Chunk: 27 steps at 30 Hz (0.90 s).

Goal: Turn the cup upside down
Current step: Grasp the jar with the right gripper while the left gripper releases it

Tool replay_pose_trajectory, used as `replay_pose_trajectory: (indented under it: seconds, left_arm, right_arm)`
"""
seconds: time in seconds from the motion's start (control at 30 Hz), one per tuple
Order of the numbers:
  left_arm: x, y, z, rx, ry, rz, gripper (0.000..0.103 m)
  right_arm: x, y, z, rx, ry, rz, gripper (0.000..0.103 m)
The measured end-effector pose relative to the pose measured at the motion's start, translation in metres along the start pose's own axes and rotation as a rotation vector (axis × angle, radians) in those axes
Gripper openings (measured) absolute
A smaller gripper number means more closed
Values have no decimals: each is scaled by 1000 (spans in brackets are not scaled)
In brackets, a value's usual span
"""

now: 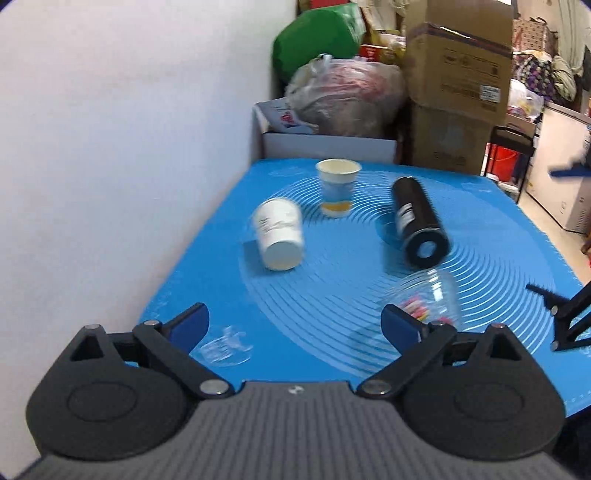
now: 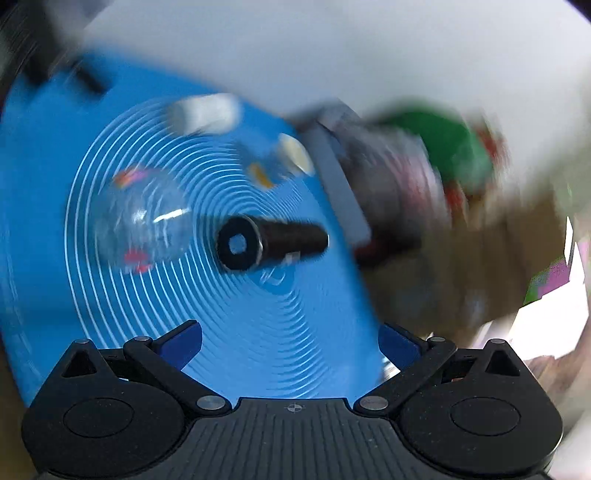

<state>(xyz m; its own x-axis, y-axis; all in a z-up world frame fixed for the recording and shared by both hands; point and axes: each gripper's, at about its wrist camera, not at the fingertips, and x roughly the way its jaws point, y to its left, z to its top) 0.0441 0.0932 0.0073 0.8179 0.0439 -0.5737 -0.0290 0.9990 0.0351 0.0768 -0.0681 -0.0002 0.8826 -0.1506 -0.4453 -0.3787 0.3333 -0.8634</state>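
A paper cup with a blue and yellow band [image 1: 337, 186] stands upright at the far side of the blue mat [image 1: 221, 280]. A white paper cup [image 1: 279, 233] stands upside down nearer the wall. A black cylinder cup [image 1: 417, 221] stands upside down to the right. A clear plastic cup [image 1: 424, 295] with coloured print is by my left gripper's right finger. My left gripper [image 1: 295, 323] is open and empty above the mat's near edge. My right gripper [image 2: 290, 341] is open and empty, tilted; its blurred view shows the black cup [image 2: 266, 242] and clear cup [image 2: 144, 221].
A white wall runs along the left. Cardboard boxes [image 1: 458, 74], a plastic bag [image 1: 343, 96] and a green bundle [image 1: 314, 33] are stacked behind the table. A small clear lid-like piece [image 1: 225, 343] lies near the left finger. Part of the other gripper [image 1: 565, 314] shows at the right edge.
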Motion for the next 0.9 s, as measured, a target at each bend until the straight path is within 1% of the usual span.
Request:
replay_pose_trajectory:
  seconds: [0.1, 0.2, 0.27, 0.3, 0.37, 0.4, 0.47, 0.53, 0.57, 0.67, 0.73, 0.8, 0.83, 0.9]
  left_arm:
    - [5, 20, -12, -32, 11, 28, 99]
    - [7, 36, -23, -55, 13, 45, 99]
    - [8, 45, -28, -74, 12, 42, 99]
    - [8, 50, -30, -82, 9, 38, 99]
    - [9, 56, -34, -86, 2, 33, 99]
    - [9, 59, -36, -85, -2, 33, 99]
    - [12, 64, -40, -81, -8, 28, 99]
    - [14, 68, -43, -85, -9, 15, 99]
    - [16, 69, -44, -87, -9, 6, 99]
    - [21, 72, -48, -84, -4, -10, 99]
    - [25, 75, -49, -91, 0, -17, 99]
    - [29, 78, -49, -102, 4, -25, 99]
    - [31, 79, -49, -106, 6, -26, 99]
    - [35, 80, -48, -110, 10, -28, 99]
  right_arm:
    - [-2, 38, 20, -460, -64, -107, 103]
    - [-5, 75, 22, -915, -151, -148, 103]
    - [-5, 91, 17, -1179, -218, -154, 103]
    - [-3, 98, 15, -1291, -247, -166, 103]
    - [1, 107, 14, -1476, -301, -190, 103]
    - [5, 109, 10, -1586, -335, -204, 103]
    - [17, 115, 0, -1780, -376, -230, 103]
    - [28, 118, -3, -1901, -365, -225, 103]
    - [33, 120, -2, -1943, -350, -196, 103]
    - [41, 125, 2, -1981, -336, -110, 98]
    - [46, 131, 6, -1997, -346, -83, 95]
    - [55, 135, 10, -1999, -326, -58, 84]
    - [58, 138, 13, -2002, -321, -49, 80]
    - [62, 144, 19, -1997, -314, -13, 80]
